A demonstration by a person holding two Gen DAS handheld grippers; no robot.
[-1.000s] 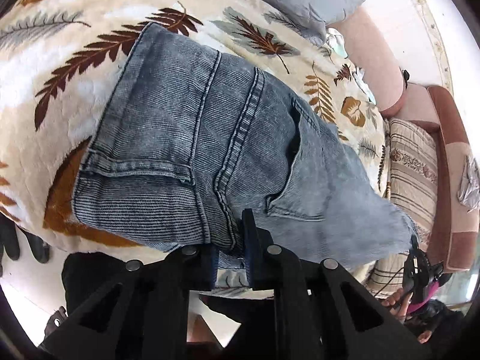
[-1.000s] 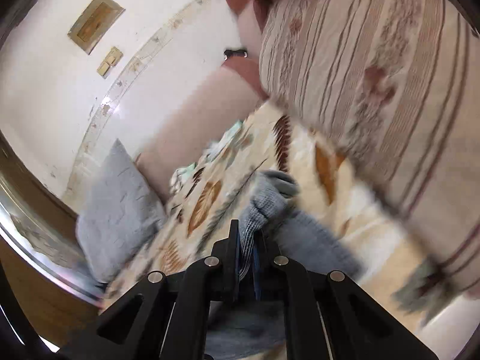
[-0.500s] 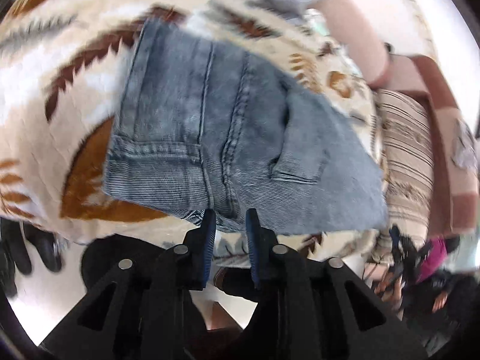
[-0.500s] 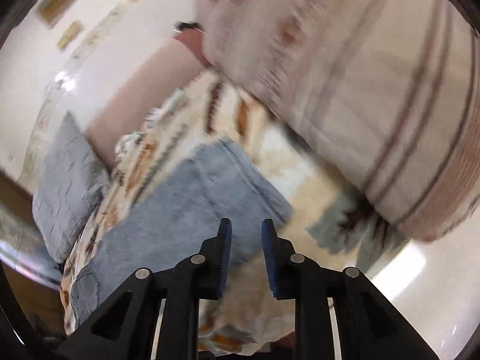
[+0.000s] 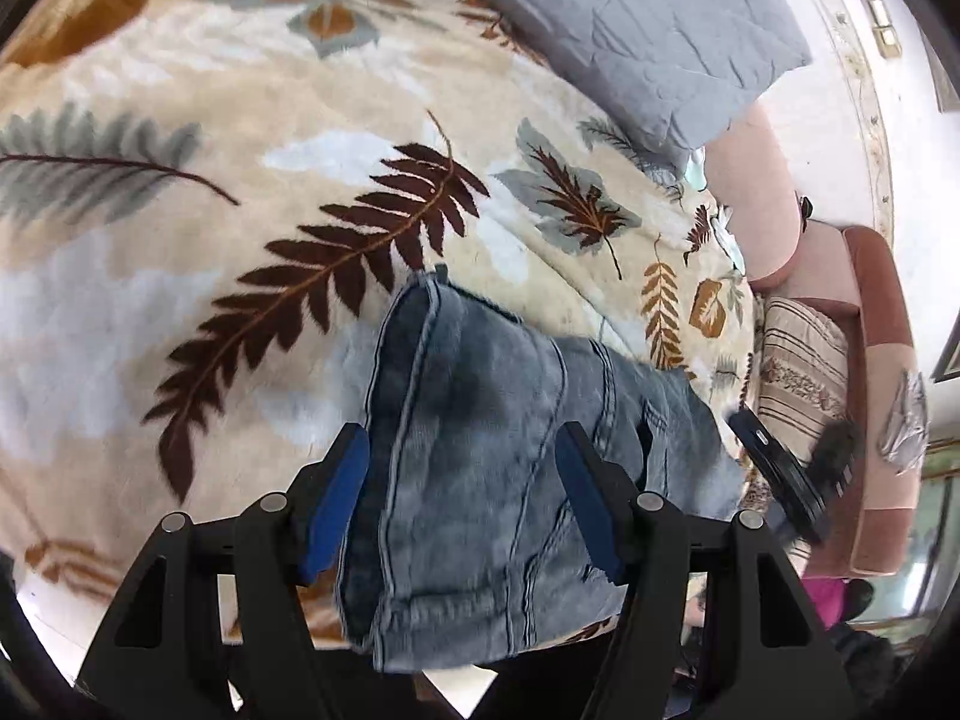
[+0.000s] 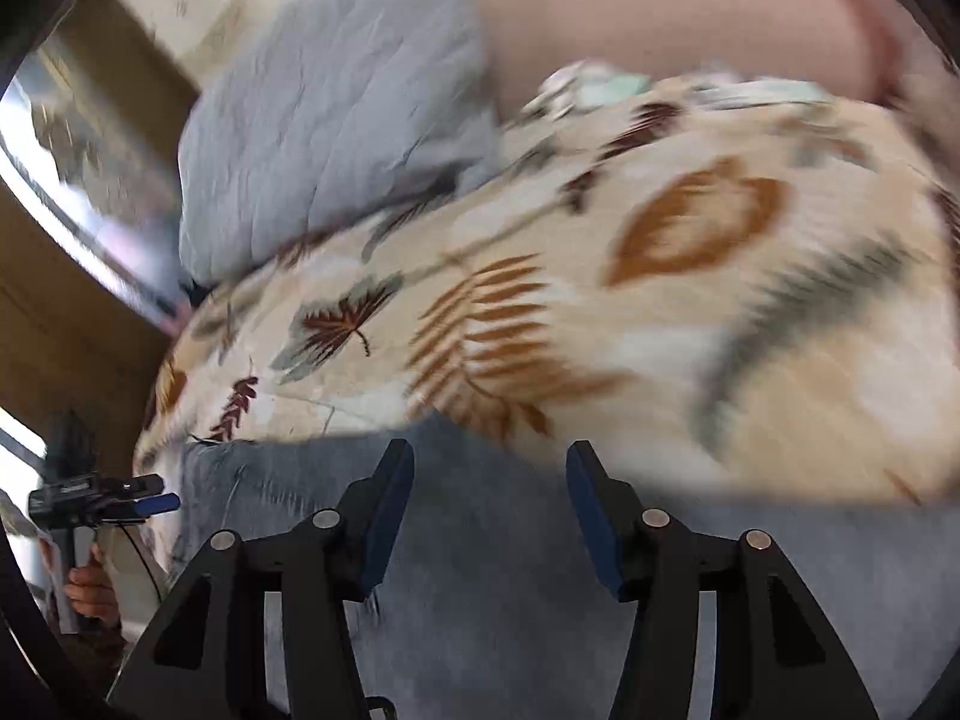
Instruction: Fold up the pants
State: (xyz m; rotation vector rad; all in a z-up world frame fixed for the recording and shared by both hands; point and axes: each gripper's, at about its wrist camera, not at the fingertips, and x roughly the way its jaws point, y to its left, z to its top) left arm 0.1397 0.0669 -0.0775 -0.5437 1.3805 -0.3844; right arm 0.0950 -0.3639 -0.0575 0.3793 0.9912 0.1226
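The blue pads (image 5: 336,510) of the left gripper (image 5: 465,504) stand apart, and so do those of the right gripper (image 6: 489,516); both pairs of jaws have just been opening, and neither presses any cloth. The pants (image 5: 498,480) lie below them as a folded denim bundle on the leaf-pattern blanket (image 5: 252,192), near its front edge. I judge one fold is just released; the next move needs a fresh grip on an edge, or smoothing.

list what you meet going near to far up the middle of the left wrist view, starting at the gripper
left gripper, jaws apart and gripping nothing → folded jeans → leaf-print blanket → grey pillow
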